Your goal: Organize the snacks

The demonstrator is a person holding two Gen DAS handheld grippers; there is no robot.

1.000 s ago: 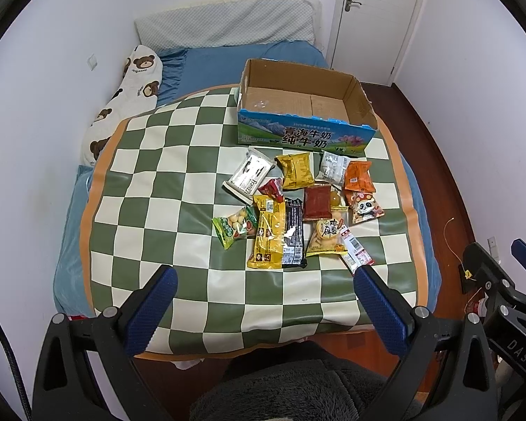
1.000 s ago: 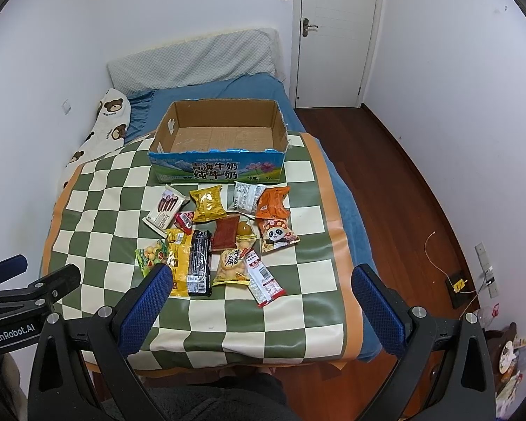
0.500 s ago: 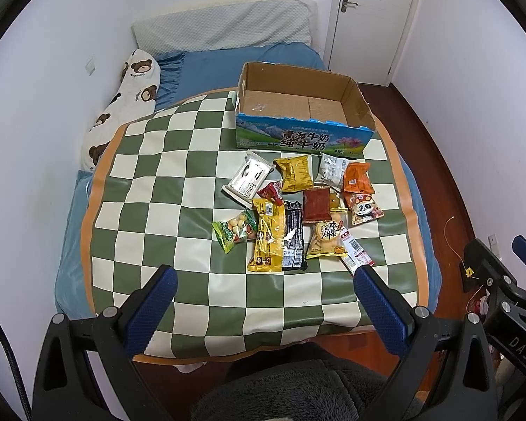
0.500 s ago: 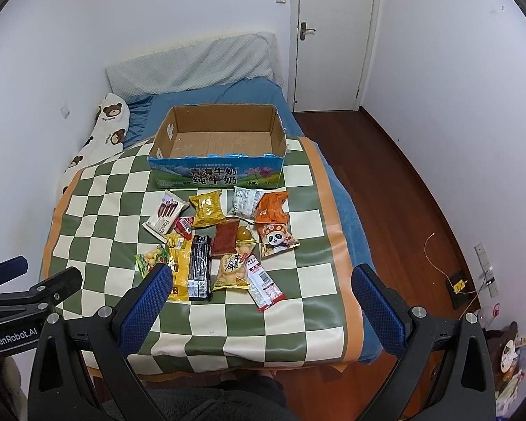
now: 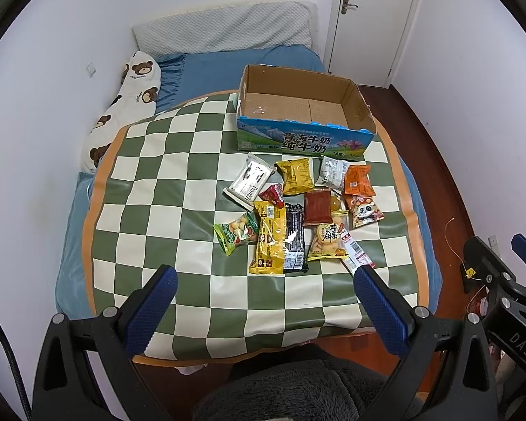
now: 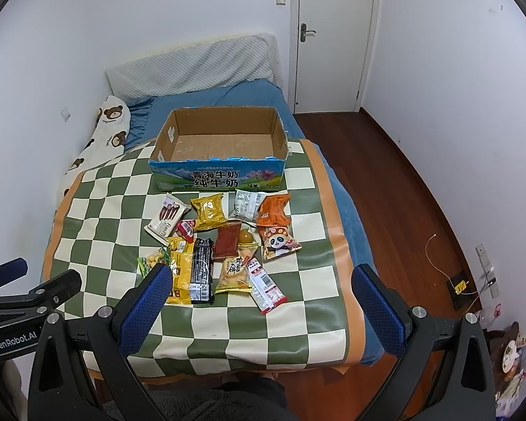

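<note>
Snacks [image 5: 298,217] lay in a messy pile on a green and white checked mat [image 5: 157,175], which covered part of a blue bed [image 5: 210,73]. Just behind the pile stood a cardboard box [image 5: 303,140] with nothing inside it. A long yellow packet [image 6: 179,270] and a black packet [image 6: 201,270] lay side by side, touching. A panda packet [image 6: 277,244] sat at the right edge of the pile. The left gripper [image 5: 263,298] hung above the near end of the mat, spread wide and holding nothing. The right gripper [image 6: 263,296] was spread wide too, with nothing in it.
</note>
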